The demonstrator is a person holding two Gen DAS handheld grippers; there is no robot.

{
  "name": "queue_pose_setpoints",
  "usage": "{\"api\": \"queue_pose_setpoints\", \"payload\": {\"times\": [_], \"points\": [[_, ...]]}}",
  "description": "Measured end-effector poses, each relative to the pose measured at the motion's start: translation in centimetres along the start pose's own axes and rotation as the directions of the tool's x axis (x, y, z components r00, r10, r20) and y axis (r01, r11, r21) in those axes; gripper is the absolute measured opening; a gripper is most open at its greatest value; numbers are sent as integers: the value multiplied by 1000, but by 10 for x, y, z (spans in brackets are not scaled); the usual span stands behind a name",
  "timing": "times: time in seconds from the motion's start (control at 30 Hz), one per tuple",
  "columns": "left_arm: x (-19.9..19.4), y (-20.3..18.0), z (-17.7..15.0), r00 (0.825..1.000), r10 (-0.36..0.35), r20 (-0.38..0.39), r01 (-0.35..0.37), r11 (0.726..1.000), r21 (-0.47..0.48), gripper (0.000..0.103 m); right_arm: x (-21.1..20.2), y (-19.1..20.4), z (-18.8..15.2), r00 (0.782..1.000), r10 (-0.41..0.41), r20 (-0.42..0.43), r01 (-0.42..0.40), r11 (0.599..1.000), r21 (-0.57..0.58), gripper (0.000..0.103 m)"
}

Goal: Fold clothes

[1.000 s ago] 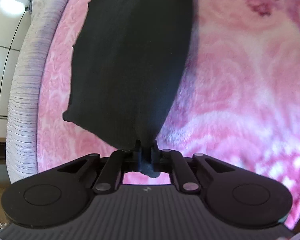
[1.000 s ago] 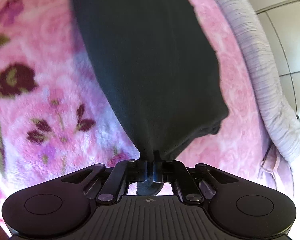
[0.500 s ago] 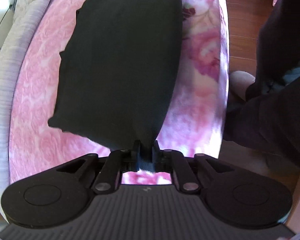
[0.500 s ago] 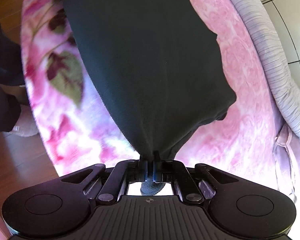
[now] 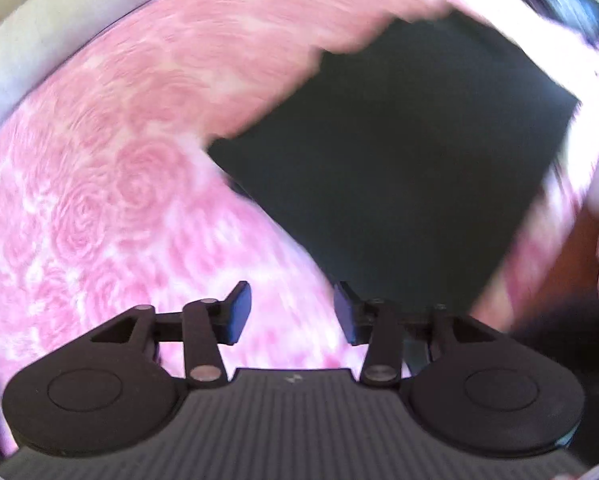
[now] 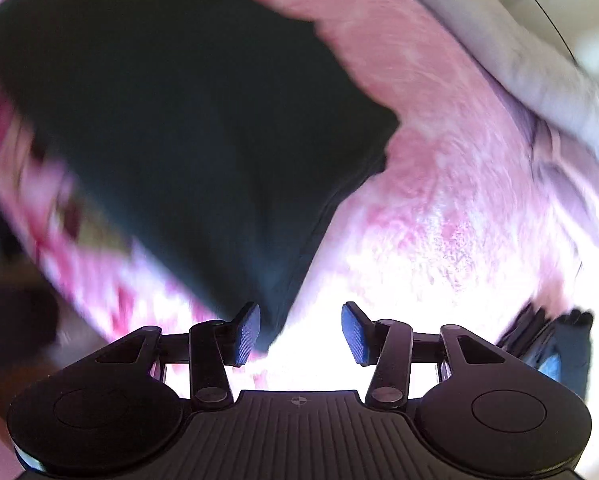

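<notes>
Left claw [image 5: 292, 312] apart, empty | right claw [image 6: 300, 334] apart, empty | dark garment [image 5: 399, 168] flat on bed [image 5: 99, 200], near its edge | judged: between folds, or finished | both views blurred

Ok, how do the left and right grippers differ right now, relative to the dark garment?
The left gripper hovers mostly over the pink blanket, with the dark garment beyond its right finger. The right gripper sits at the garment's near corner, by its left finger. Both are open, gripping nothing, and blurred.
</notes>
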State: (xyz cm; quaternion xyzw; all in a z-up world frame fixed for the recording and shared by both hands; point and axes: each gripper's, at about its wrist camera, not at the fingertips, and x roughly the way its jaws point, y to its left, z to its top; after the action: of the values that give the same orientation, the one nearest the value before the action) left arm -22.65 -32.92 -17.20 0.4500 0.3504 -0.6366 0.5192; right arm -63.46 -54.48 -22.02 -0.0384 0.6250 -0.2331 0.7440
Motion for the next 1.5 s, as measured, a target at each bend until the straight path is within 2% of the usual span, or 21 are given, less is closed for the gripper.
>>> {"api": "queue_pose_setpoints", "payload": {"times": [0.13,0.3,0.37,0.47,0.57,0.63,0.67,0.7,0.73,0.8,0.9,0.93,1.03,1.13,1.17,1.2,1.23,1.27,1.37,1.43,1.5], "points": [[37,56,45,997,-70,25,73,984,-165,44,17,-46,46,995,85,46,-93,962,257,48],[78,96,71,983,-181,27,181,937,-299,45,49,-102,96,982,146,119,-186,848,496,48],[89,104,77,972,-233,32,230,916,-329,45,64,-124,115,976,162,145,-216,795,567,48],[102,110,81,961,-276,24,266,893,-364,44,99,-151,133,969,188,159,-246,750,614,48],[113,111,81,955,-296,22,280,874,-397,33,129,-162,139,959,235,157,-279,712,644,48],[118,109,81,953,-304,12,283,872,-398,7,148,-166,140,948,276,159,-309,679,666,48],[118,107,82,954,-301,15,282,876,-391,7,155,-167,140,941,300,154,-321,657,682,47],[114,105,84,957,-290,25,278,884,-376,6,158,-169,139,943,301,141,-311,651,692,22],[107,105,86,959,-282,43,278,889,-365,5,159,-170,139,948,292,124,-293,652,699,4],[85,105,90,959,-267,98,284,891,-354,5,143,-174,138,957,255,141,-279,661,697,4],[60,108,96,957,-244,155,284,896,-342,5,107,-181,138,962,190,196,-273,715,644,4],[59,110,98,958,-239,155,279,897,-342,5,100,-185,138,961,179,211,-275,719,638,4],[83,113,101,967,-236,101,256,898,-358,6,111,-196,138,958,185,217,-283,704,651,4],[117,111,99,977,-214,-5,198,909,-367,11,143,-191,140,956,231,181,-292,701,650,6],[123,111,96,981,-193,-33,167,912,-374,12,141,-186,137,956,232,178,-292,702,650,9],[126,111,94,983,-174,-53,140,912,-384,17,133,-180,133,957,226,183,-290,703,649,17],[124,112,91,986,-156,-61,120,912,-393,19,125,-174,128,958,219,187,-288,704,649,32],[118,112,88,989,-136,-54,104,913,-396,19,117,-168,124,958,212,192,-286,705,649,37],[89,104,79,997,-72,-26,57,929,-365,22,93,-149,110,960,191,206,-280,709,647,40],[68,92,73,998,-55,10,55,943,-328,24,76,-137,101,960,178,215,-276,711,647,40],[52,73,68,997,-71,33,78,958,-276,26,60,-125,92,961,164,224,-272,713,646,40]]}}
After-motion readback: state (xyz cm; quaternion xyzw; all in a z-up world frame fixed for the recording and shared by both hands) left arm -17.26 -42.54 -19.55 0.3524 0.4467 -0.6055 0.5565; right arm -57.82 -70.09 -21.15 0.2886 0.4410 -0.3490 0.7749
